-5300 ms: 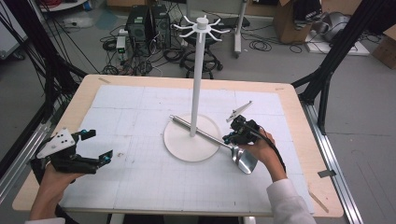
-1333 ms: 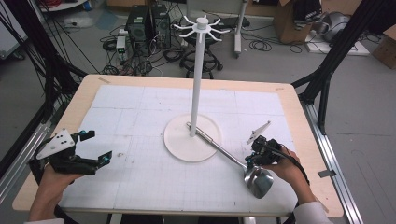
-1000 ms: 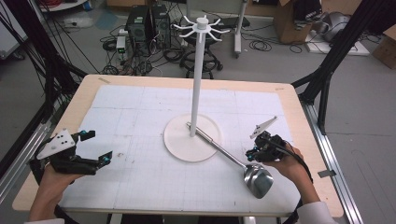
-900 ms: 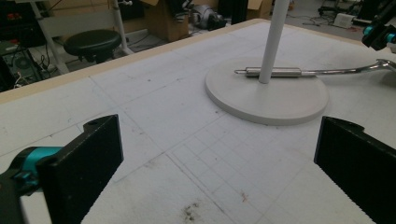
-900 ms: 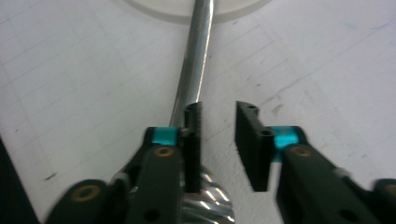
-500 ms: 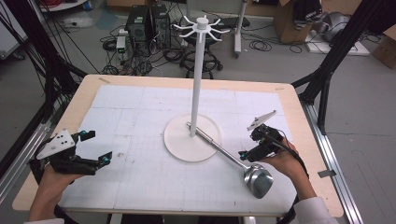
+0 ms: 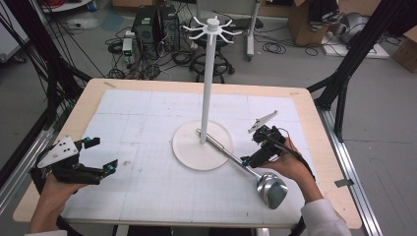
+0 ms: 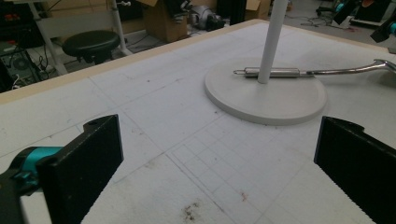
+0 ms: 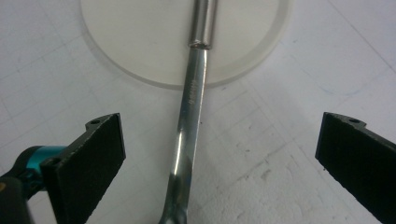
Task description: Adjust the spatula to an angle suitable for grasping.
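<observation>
Two grippers on the go here, taking the white stand (image 7: 205, 98) as the landmark. Way off to the stand's left, near the table's (image 7: 93, 98) front-left corner, the left gripper (image 7: 98, 160) hovers with its jaws wide apart and nothing between them. The stand is a tall white pole on a round flat base (image 7: 189, 150), with a ring of hook arms on top. To its right lies the ladle (image 7: 246, 164): shiny steel, with a thicker tubular grip end resting on the base right against the pole, a slim shaft running off the base, and a polished bowl (image 7: 271, 189) sitting on the table mat. The right gripper (image 7: 251, 158) hangs over that shaft; its jaws have just been opening and now stand well clear either side of it, not touching.
</observation>
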`<state>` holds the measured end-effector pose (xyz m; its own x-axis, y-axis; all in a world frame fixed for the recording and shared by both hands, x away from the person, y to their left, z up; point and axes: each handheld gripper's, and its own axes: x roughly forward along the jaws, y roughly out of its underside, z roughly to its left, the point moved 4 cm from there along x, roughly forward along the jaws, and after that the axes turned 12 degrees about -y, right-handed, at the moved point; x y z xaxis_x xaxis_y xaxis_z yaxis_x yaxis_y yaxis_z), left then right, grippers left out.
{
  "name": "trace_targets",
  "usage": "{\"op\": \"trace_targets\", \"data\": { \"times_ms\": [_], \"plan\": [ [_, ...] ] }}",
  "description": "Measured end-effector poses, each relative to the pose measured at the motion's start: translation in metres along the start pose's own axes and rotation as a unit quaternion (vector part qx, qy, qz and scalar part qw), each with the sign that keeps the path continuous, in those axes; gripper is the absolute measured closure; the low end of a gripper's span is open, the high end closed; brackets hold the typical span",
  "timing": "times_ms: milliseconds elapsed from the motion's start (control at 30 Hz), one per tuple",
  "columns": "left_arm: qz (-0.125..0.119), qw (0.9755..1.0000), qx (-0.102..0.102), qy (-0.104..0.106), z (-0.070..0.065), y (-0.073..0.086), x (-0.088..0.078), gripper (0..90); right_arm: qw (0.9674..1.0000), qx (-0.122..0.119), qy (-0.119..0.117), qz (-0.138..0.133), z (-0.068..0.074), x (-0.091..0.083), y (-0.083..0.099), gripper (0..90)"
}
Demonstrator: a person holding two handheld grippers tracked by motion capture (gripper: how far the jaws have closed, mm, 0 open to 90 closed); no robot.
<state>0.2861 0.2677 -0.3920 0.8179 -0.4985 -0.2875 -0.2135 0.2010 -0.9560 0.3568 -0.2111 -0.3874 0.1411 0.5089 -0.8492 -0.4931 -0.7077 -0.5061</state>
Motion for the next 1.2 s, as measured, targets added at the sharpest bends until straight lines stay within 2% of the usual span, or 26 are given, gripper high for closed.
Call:
{"op": "trace_targets", "data": {
  "times_ms": [233,467,633,900,1033,1200],
  "plan": [
    [-0.001,1.0,-0.001,0.0,0.0,0.0,0.0,1.8,0.9989,-0.026,-0.011,0.038,0.002,0.021,-0.006,0.4],
    [-0.002,1.0,0.0,0.002,0.0,-0.001,0.0,1.7,0.9968,-0.039,-0.024,0.066,0.002,0.037,-0.008,0.4],
    [-0.003,1.0,0.0,0.001,0.0,-0.001,0.0,1.8,0.9954,-0.044,-0.022,0.082,0.003,0.048,-0.009,0.4],
    [-0.004,1.0,-0.001,0.002,0.0,-0.002,-0.001,1.8,0.9931,-0.037,-0.017,0.11,0.0,0.062,-0.007,5.7],
    [-0.004,1.0,-0.001,0.002,0.0,-0.002,0.0,1.7,0.9922,-0.027,-0.017,0.121,-0.001,0.063,-0.006,15.1],
    [-0.002,1.0,0.0,0.003,-0.001,-0.001,0.0,1.8,0.9913,-0.019,-0.007,0.13,-0.004,0.064,-0.004,18.7]
  ]
}}
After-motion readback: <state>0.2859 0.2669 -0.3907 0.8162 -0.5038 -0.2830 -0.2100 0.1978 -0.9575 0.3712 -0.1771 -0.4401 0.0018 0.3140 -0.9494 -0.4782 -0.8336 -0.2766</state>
